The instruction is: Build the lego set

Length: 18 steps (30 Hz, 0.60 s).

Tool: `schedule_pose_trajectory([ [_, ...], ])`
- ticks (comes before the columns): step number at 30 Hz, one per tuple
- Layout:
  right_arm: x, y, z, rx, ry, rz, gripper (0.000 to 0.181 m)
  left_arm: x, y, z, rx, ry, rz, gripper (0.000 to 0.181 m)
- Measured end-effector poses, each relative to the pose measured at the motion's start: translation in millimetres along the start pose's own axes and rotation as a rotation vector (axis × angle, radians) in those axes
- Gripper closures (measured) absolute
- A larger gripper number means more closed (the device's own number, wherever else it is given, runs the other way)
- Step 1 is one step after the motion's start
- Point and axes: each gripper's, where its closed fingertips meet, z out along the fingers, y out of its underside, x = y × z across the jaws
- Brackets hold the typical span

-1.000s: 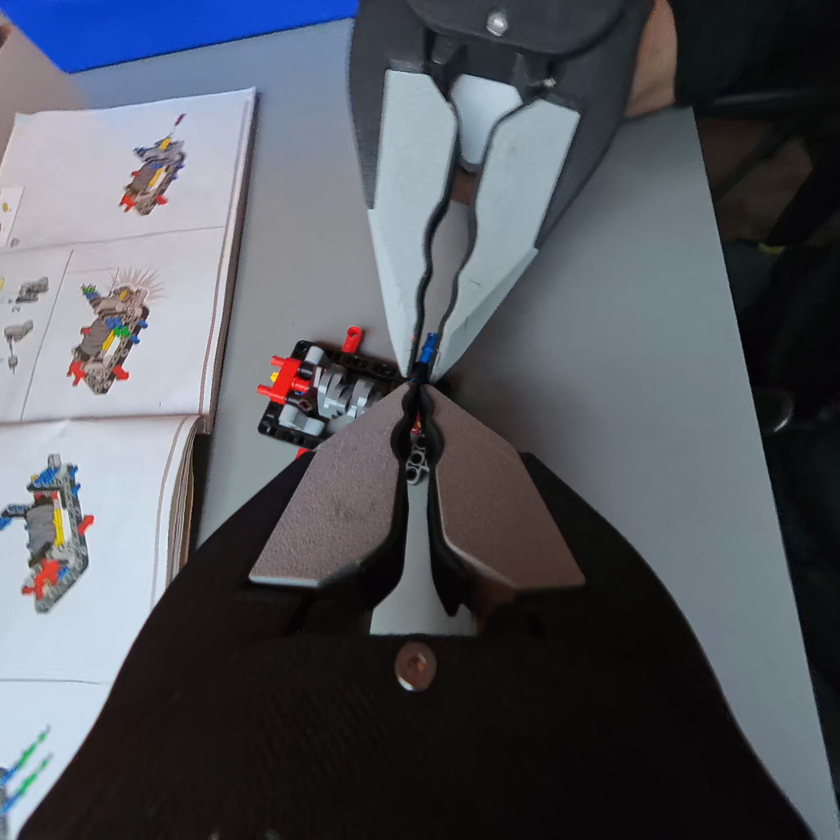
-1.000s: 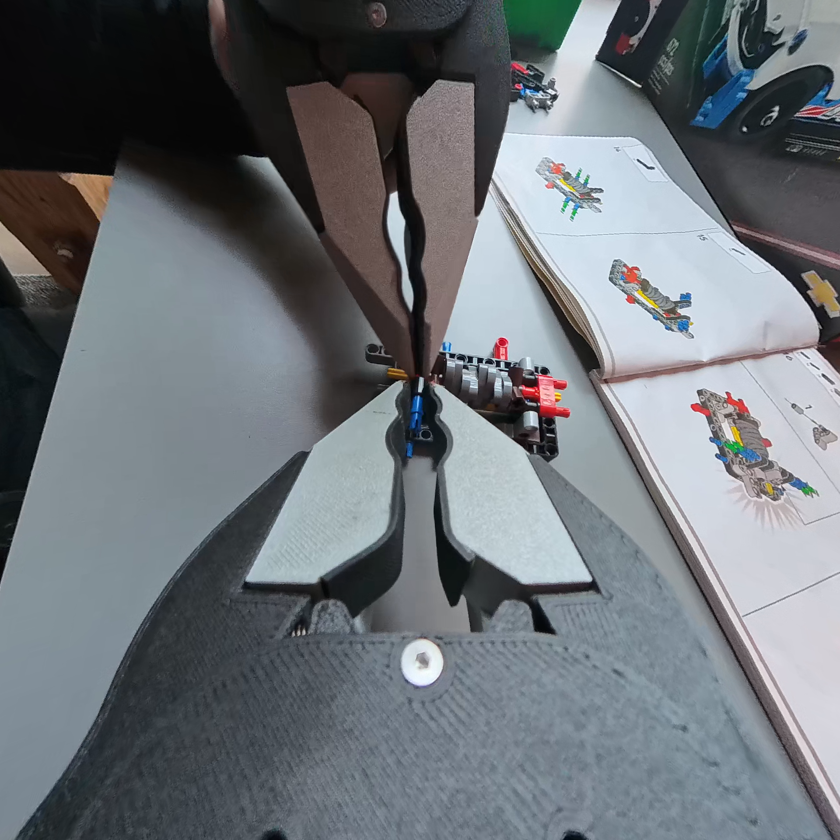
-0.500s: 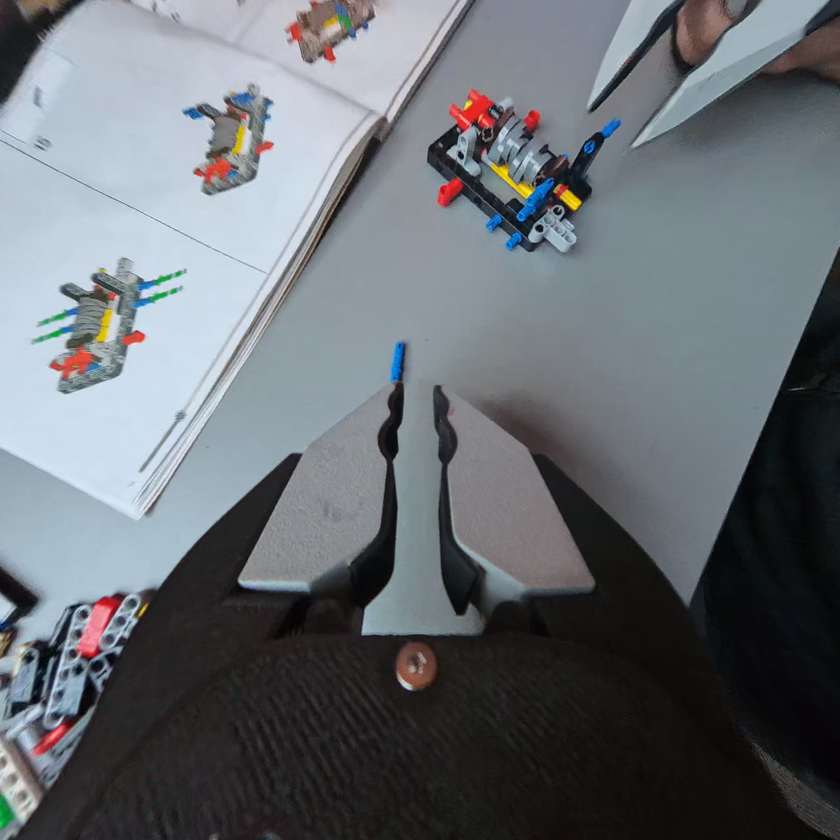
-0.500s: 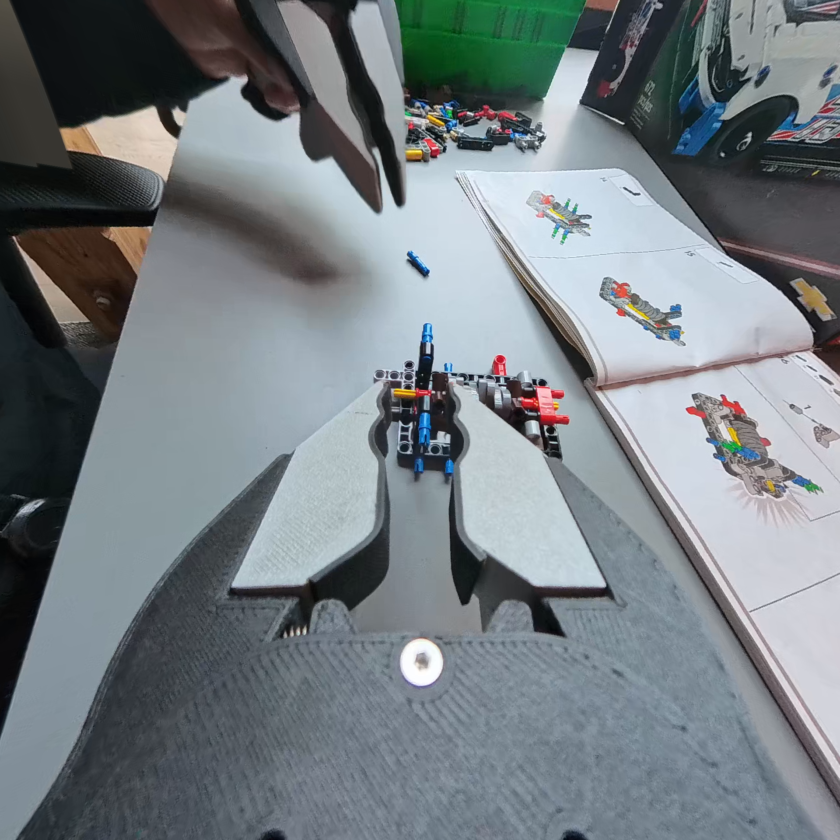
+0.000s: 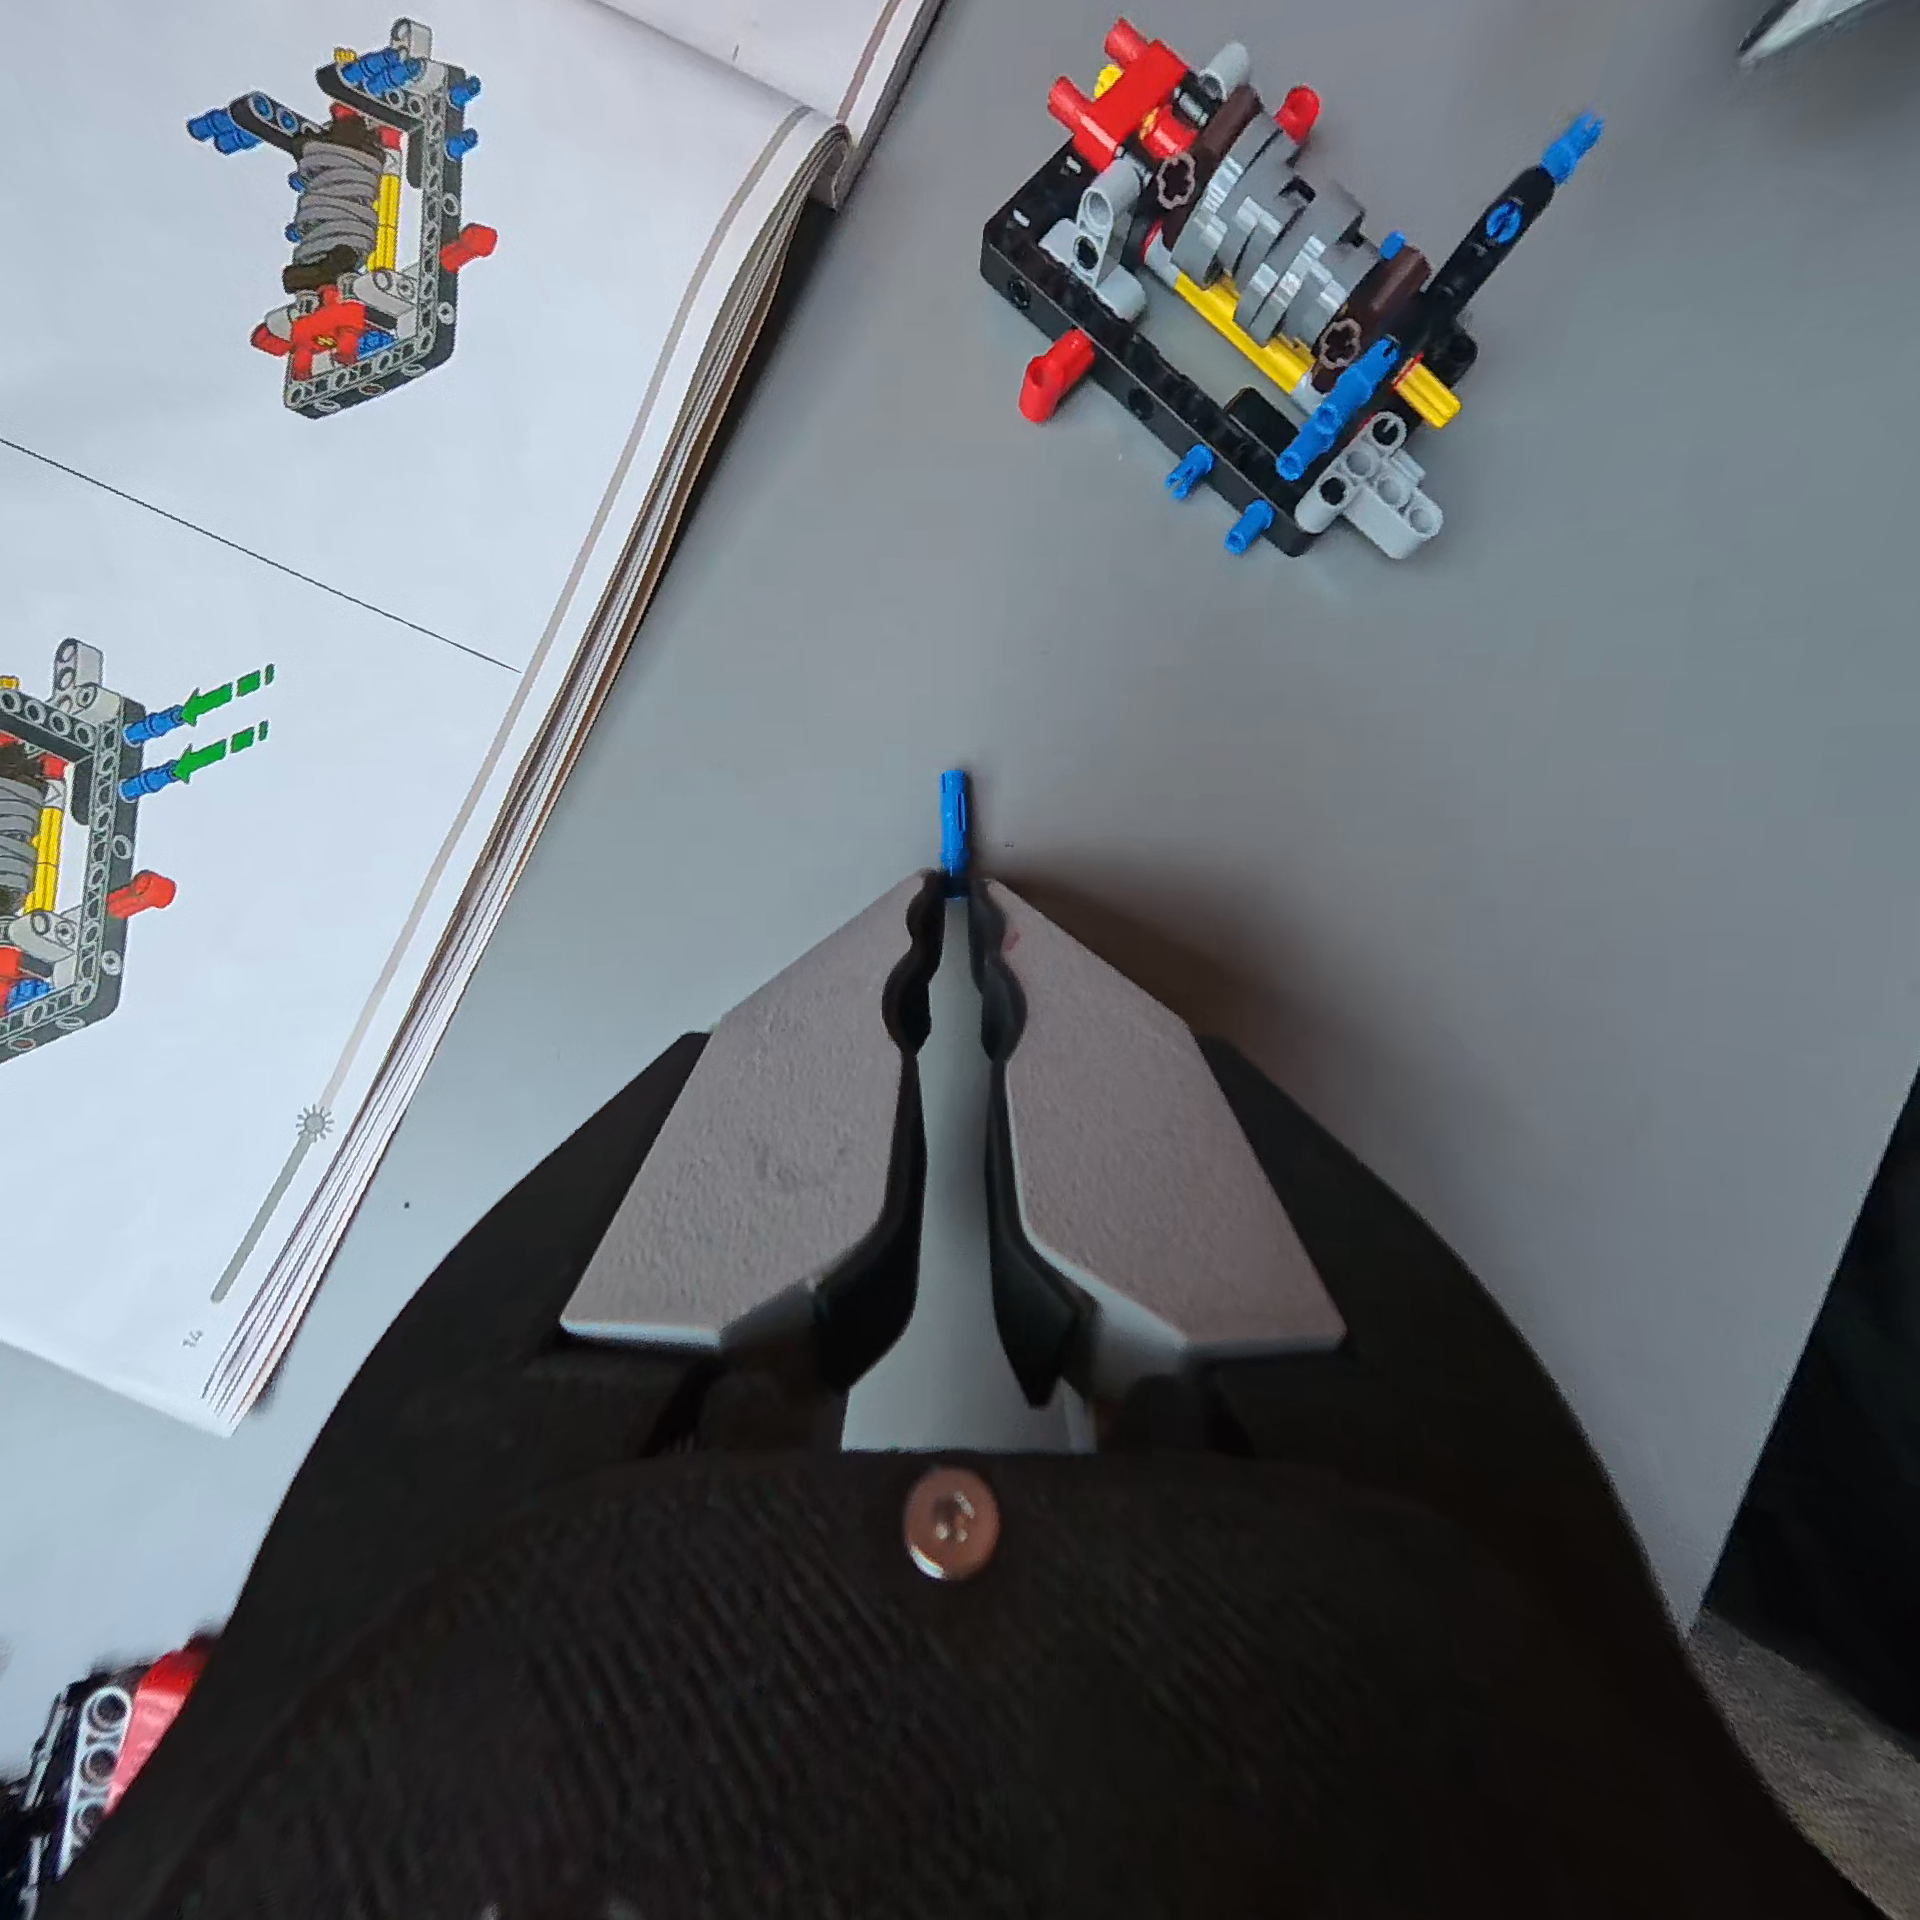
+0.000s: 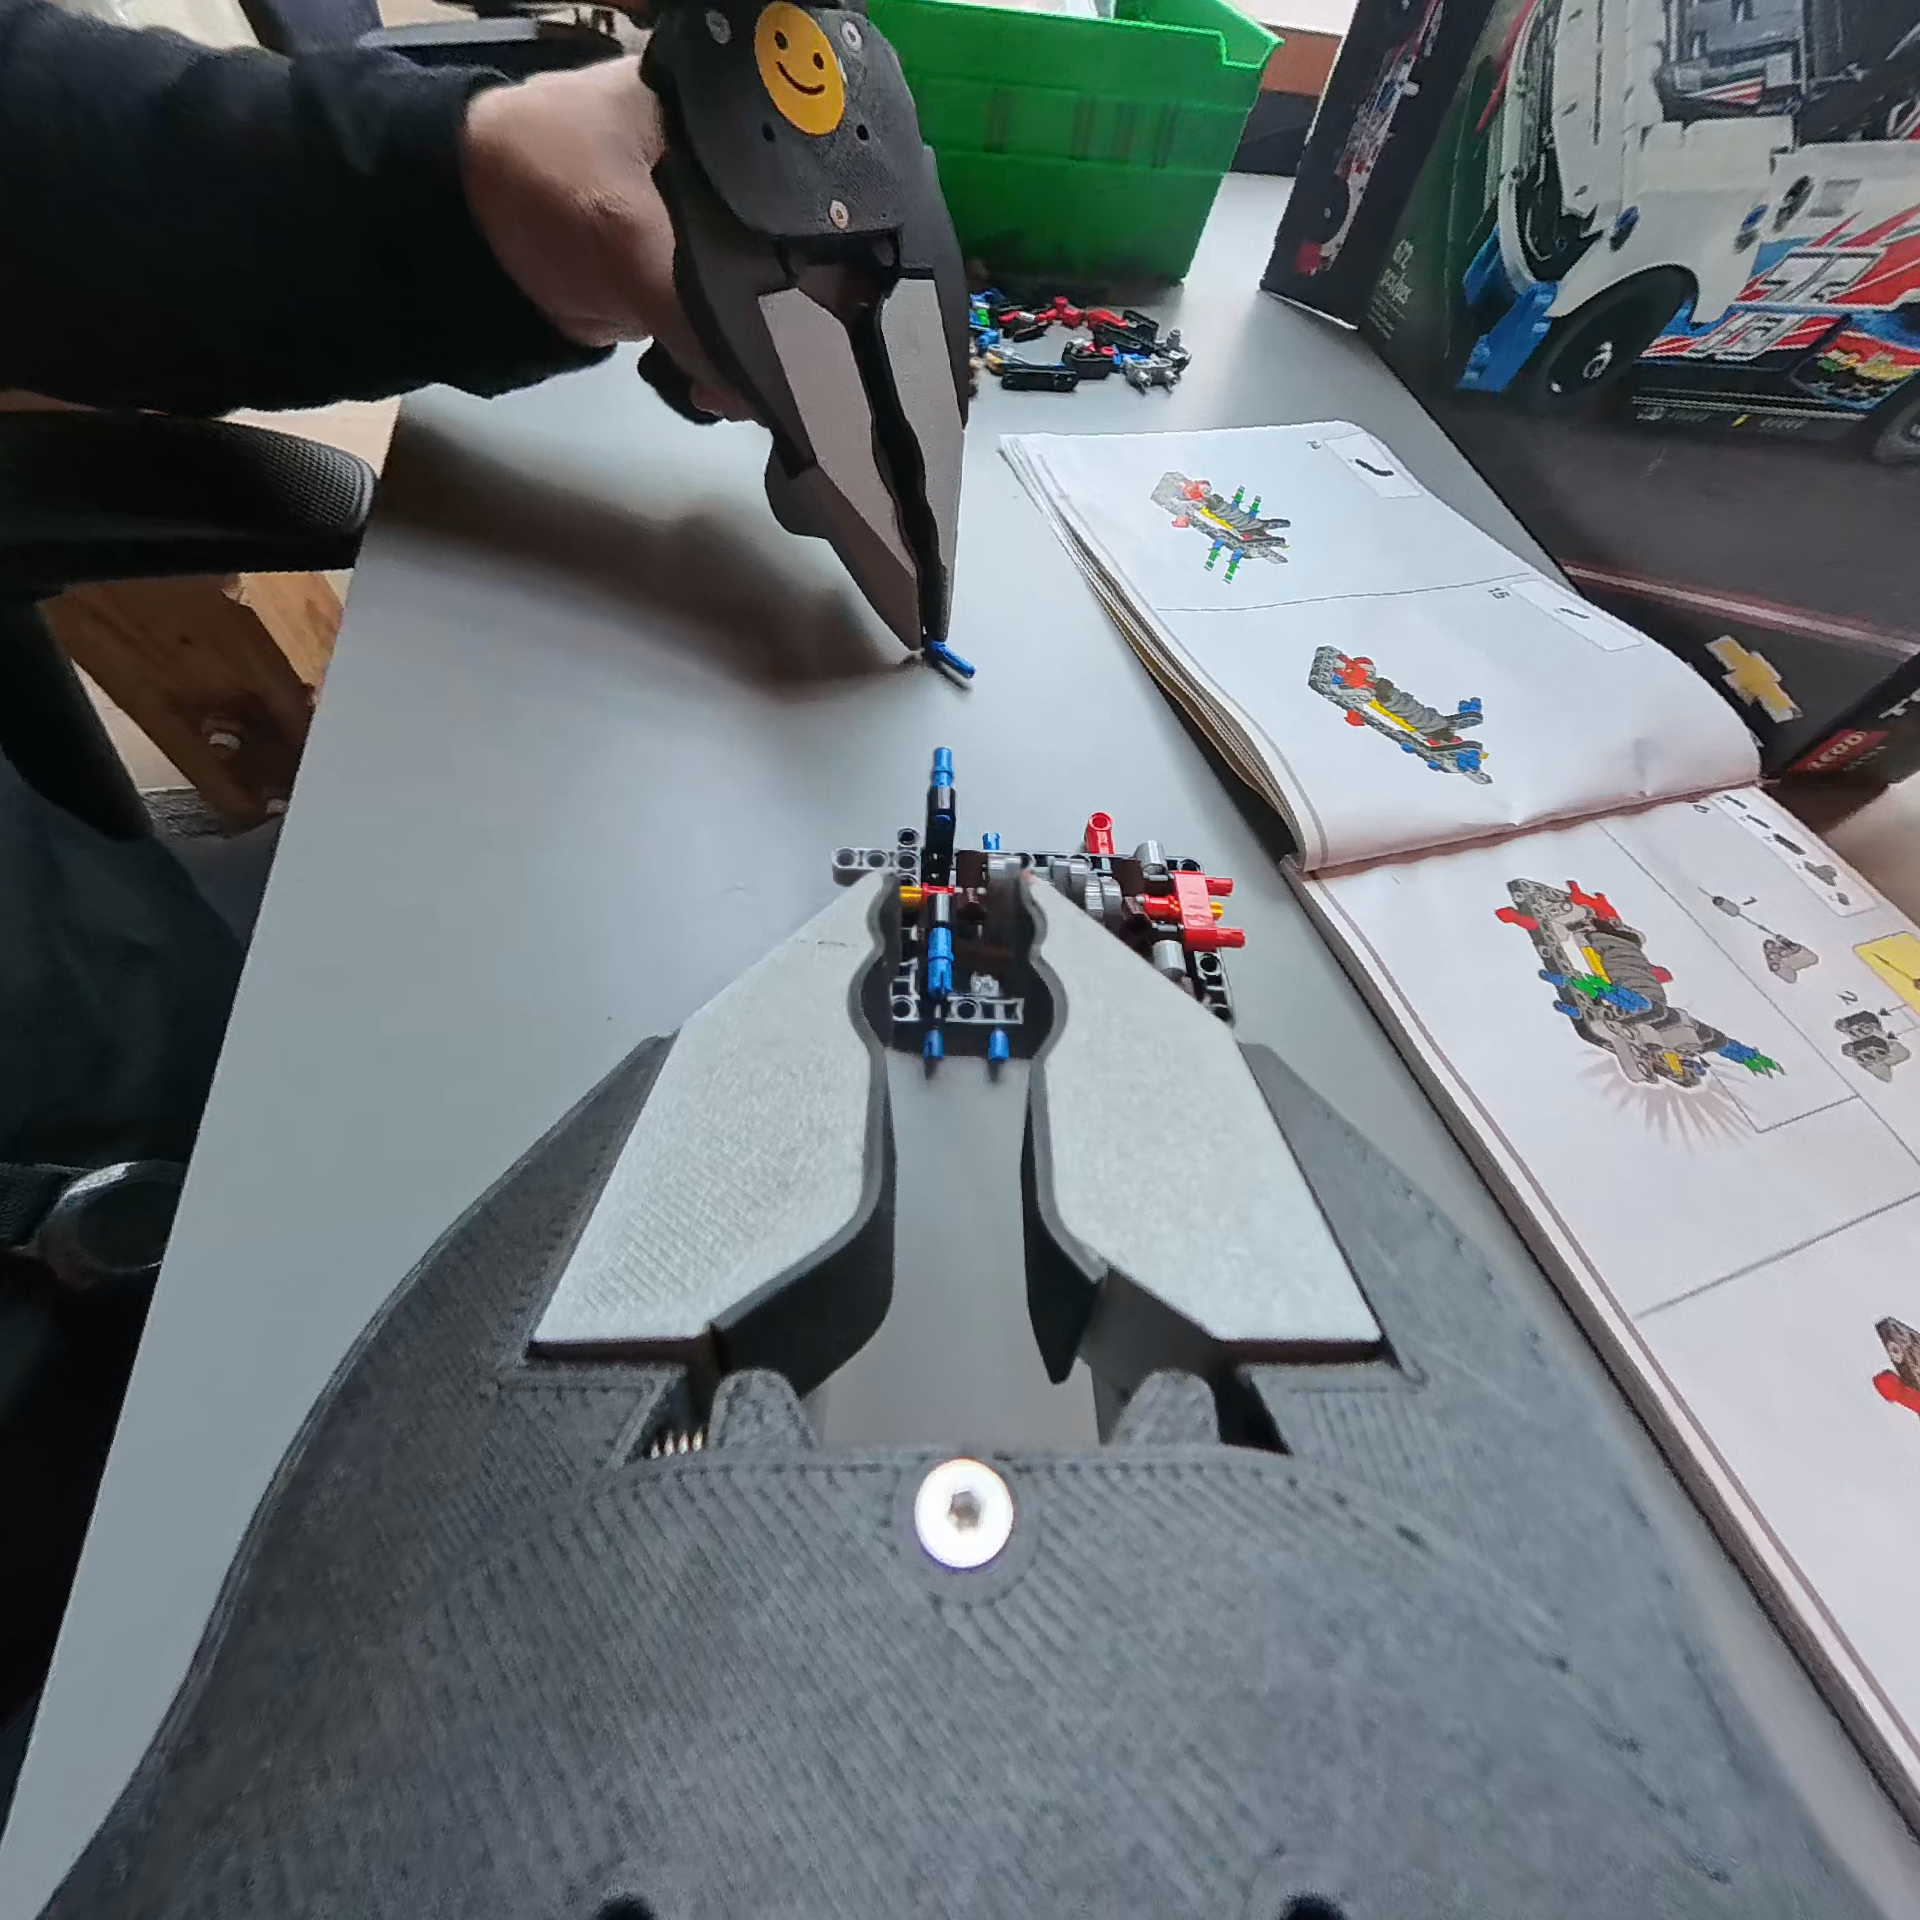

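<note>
Blue pin [image 5: 954, 821] lying on the grey surface [image 5: 1351, 831], long axis in line with the left hand-held gripper [image 5: 954, 889], whose nearly closed tips pinch its near end; right hand-held gripper [image 6: 956, 899] parted, empty, over the lego assembly [image 6: 1049, 914].

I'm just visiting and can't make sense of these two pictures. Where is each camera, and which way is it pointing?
Left wrist view: rides on the left claw, looking down at the grey table; its tips pinch a blue pin.
Right wrist view: rides on the right claw, open, looking along the table over the lego model; a hand shows.
Both see the model, pin and instruction booklet.
</note>
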Motion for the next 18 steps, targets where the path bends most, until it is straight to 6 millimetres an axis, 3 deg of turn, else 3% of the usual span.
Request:
schedule_pose_trajectory([
  [2,5.0,-1.6,-4.5,0.009,0.023,-0.001,0.165,2.2,-9.0,-3.3,0.054,0.025,-0.018,0.179],
  [4,11.4,-4.8,-11.7,0.037,0.044,0.017,0.167,13.4,-30.1,-13.4,0.161,0.072,-0.018,0.180],
  [8,13.2,-17.2,-24.1,0.147,0.002,0.120,0.174,54.8,-81.1,-30.3,0.349,0.118,0.068,0.180],
  [14,-8.5,-35.6,-25.2,0.267,-0.157,0.266,0.168,115.6,-133.2,-22.3,0.529,0.168,0.129,0.179],
  [18,-13.6,-43.3,-28.6,0.302,-0.191,0.280,0.172,127.7,-141.6,-10.0,0.551,0.198,0.104,0.179],
])
